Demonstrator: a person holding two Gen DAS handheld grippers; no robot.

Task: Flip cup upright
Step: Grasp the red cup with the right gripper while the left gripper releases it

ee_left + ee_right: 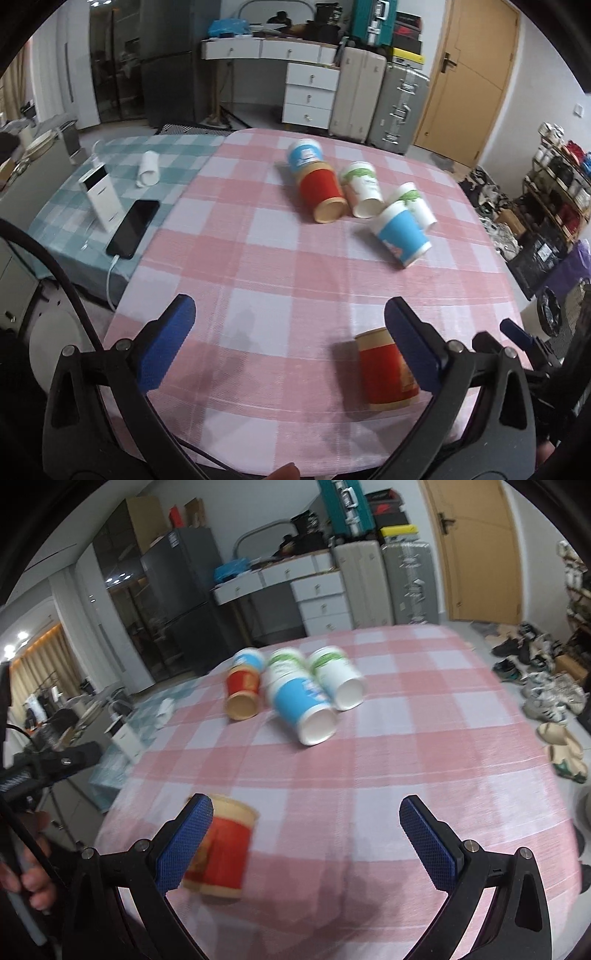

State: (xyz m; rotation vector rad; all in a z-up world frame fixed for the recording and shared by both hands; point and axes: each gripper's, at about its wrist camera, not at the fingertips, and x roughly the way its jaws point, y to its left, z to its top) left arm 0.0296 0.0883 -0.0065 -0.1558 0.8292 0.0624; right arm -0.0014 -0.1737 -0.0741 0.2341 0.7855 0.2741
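**One cup stands upright near the edge; five more lie on their sides**

Nearest to the person, both grippers hover over the pink checked tablecloth (258,258) with nothing in them. The left gripper (290,343) has its blue pads spread wide apart, and the right gripper (306,843) is spread just as wide.

Between the two grippers, close to the near edge of the table, a red cup (221,853) stands upright with its open rim on top. In the left wrist view it sits just behind the right-hand pad of the left gripper; in the right wrist view it sits behind the left-hand pad of the right gripper. Neither gripper is closed on it, though whether a pad touches it cannot be told.

Farther off, past the middle of the table, a cluster of cups lies tipped over, mouths mostly turned toward the near side: a second red cup (325,195), a blue-and-white cup (304,153) behind it at the far end, a white cup with green print (364,190), another green-printed cup (417,206), and a blue cup (400,232) at the near right of the group.

By this showing, one cup looks done and five appear left to set upright.
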